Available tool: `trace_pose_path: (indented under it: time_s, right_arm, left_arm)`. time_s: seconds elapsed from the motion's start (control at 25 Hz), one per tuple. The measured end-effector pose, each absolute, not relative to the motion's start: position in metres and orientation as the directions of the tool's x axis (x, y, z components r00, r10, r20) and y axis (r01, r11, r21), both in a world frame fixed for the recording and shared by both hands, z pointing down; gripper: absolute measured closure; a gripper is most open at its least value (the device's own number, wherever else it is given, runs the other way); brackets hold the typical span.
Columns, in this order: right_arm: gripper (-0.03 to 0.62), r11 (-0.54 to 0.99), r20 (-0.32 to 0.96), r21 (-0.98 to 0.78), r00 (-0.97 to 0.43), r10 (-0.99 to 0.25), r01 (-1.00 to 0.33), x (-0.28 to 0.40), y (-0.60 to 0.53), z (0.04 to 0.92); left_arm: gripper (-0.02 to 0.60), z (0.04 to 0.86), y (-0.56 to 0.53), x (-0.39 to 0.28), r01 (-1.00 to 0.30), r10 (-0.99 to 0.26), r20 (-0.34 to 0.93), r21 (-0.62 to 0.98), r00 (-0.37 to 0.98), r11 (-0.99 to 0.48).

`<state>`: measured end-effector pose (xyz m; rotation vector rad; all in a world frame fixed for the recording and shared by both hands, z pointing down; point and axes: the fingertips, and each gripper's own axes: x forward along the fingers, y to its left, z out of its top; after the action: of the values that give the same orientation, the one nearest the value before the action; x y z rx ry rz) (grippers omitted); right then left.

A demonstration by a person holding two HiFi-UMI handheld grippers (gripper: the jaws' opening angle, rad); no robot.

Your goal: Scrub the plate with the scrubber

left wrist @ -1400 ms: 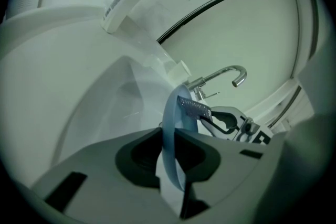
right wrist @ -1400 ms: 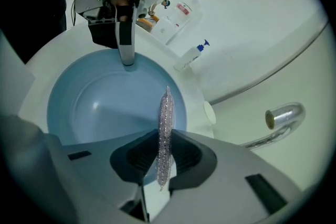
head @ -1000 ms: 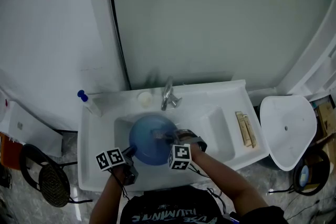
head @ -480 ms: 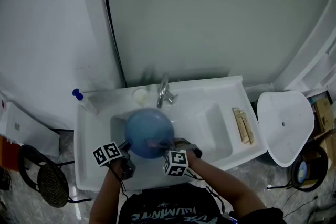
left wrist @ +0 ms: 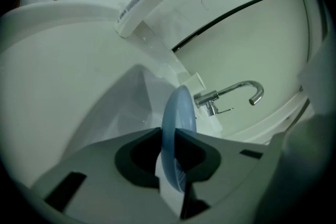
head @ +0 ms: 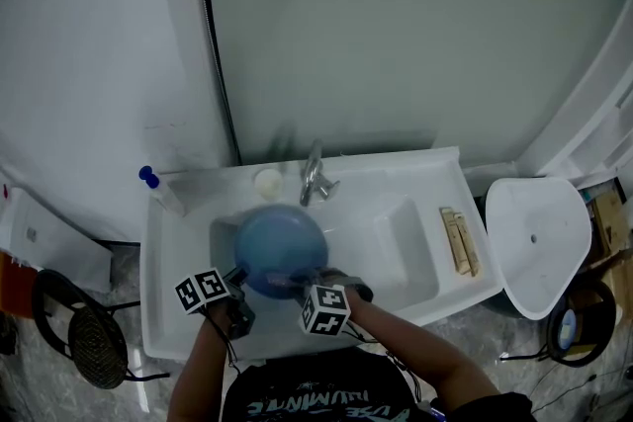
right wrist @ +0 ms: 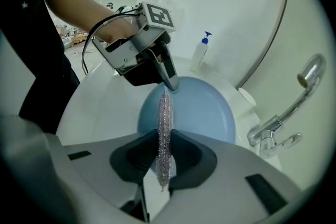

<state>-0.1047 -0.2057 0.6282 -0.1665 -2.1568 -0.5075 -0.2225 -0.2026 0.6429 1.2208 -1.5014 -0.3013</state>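
The left hand-held gripper (left wrist: 169, 139) is clamped on the rim of the round pale-blue plate (right wrist: 205, 110), evidently steadying it over the white sink basin (head: 401, 237) so the right hand-held gripper (right wrist: 164, 141), pinching a flat silvery mesh scrubber (right wrist: 165, 107), can work across its face.

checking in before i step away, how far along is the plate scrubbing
Done: left gripper clamps the plate by its rim over the sink; right gripper grips the scrubber. In hand: scrubber is at the plate's face, apparently mid-scrub. Left: finishing the scrub; how clean the plate is can't be told.
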Motion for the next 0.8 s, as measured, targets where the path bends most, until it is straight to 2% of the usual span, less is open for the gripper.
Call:
trace_pose_path:
  time_s: [0.4, 0.8]
  right_arm:
    - [0.516, 0.929, 0.731, 0.332, -0.667, -0.143, 0.164, -0.109, -0.238, 0.601]
    - [0.516, 0.950, 0.731, 0.309, -0.650, -0.207, 0.046, -0.091, -0.263, 0.608]
  left_arm:
    - [0.525, 0.648, -0.198, -0.226, -0.474, -0.808, 0.568, 0.761, 0.156, 0.443]
    - [0.525, 0.671, -0.185, -0.215, -0.501, -0.761, 0.618, 0.731, 0.198, 0.464]
